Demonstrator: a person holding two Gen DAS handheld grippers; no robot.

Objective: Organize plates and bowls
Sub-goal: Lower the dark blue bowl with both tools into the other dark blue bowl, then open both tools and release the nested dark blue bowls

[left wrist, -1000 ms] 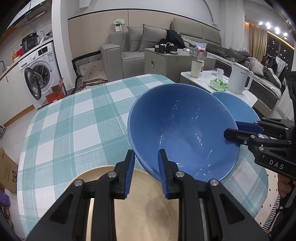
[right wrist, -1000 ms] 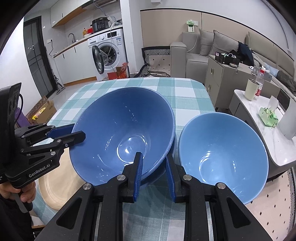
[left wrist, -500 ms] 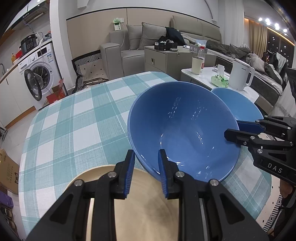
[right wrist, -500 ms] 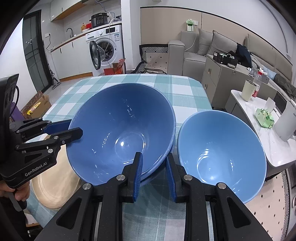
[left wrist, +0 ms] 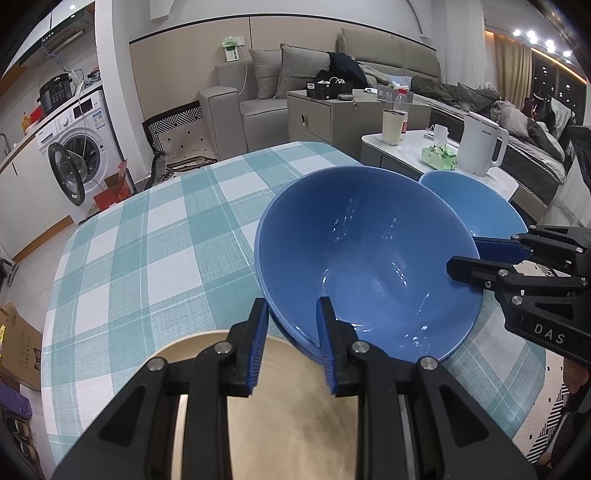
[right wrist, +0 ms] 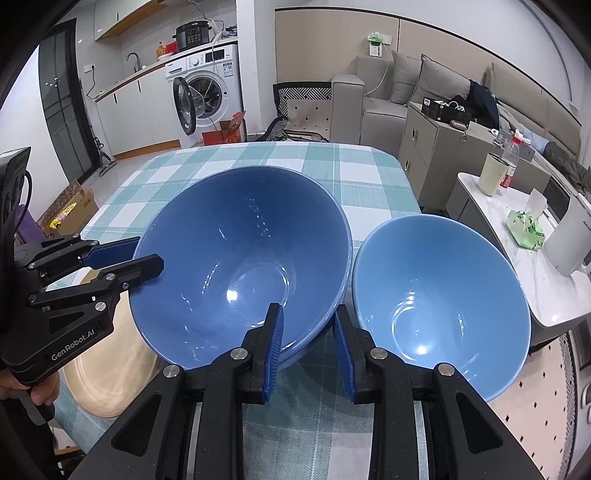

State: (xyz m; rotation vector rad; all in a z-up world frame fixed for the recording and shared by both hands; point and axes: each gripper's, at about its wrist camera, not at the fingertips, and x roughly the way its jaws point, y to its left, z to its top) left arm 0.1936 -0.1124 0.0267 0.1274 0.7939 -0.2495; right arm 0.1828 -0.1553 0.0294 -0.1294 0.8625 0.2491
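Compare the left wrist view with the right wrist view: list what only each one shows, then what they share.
Only the left wrist view: the curtain and the row of ceiling lights at the far right.
Only the right wrist view: the dark glass door at the left, and the whole inside of the light blue bowl.
Both: the dark blue bowl, part of the tan plate beside it, the checked tablecloth and the washing machine.

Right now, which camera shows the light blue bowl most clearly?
The right wrist view: the whole light blue bowl shows, rim and inside. In the left wrist view only its far part shows behind the dark blue bowl.
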